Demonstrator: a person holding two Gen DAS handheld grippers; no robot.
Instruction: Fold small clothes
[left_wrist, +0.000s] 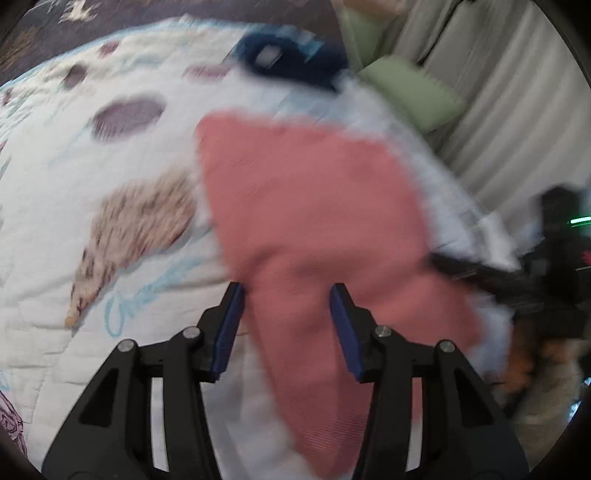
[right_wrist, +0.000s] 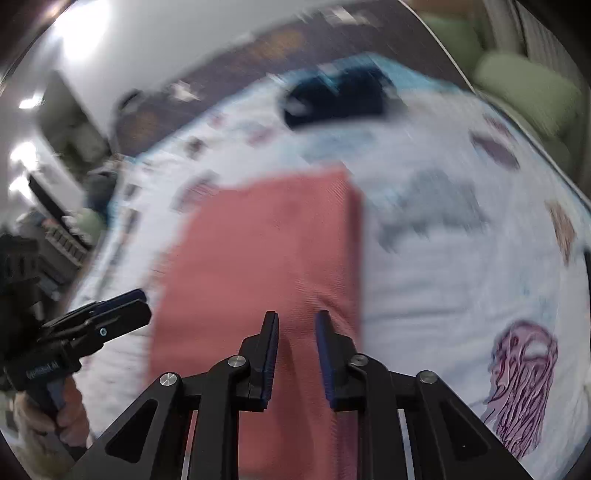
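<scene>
A pink cloth (left_wrist: 306, 206) lies on the white patterned quilt (left_wrist: 74, 206); both views are blurred by motion. My left gripper (left_wrist: 287, 291) is open above the cloth's near end, which runs between its fingers. My right gripper (right_wrist: 295, 317) is open, its fingers a little apart, over the near edge of the same pink cloth (right_wrist: 266, 251). The left gripper also shows in the right wrist view (right_wrist: 125, 306) at the cloth's left side. The right gripper shows in the left wrist view (left_wrist: 454, 266) at the cloth's right edge.
A dark blue garment (left_wrist: 291, 59) lies at the far side of the quilt, also in the right wrist view (right_wrist: 336, 96). A green cushion (left_wrist: 413, 92) and grey curtains (left_wrist: 509, 110) stand beyond the bed's right edge. The quilt (right_wrist: 461, 277) carries animal prints.
</scene>
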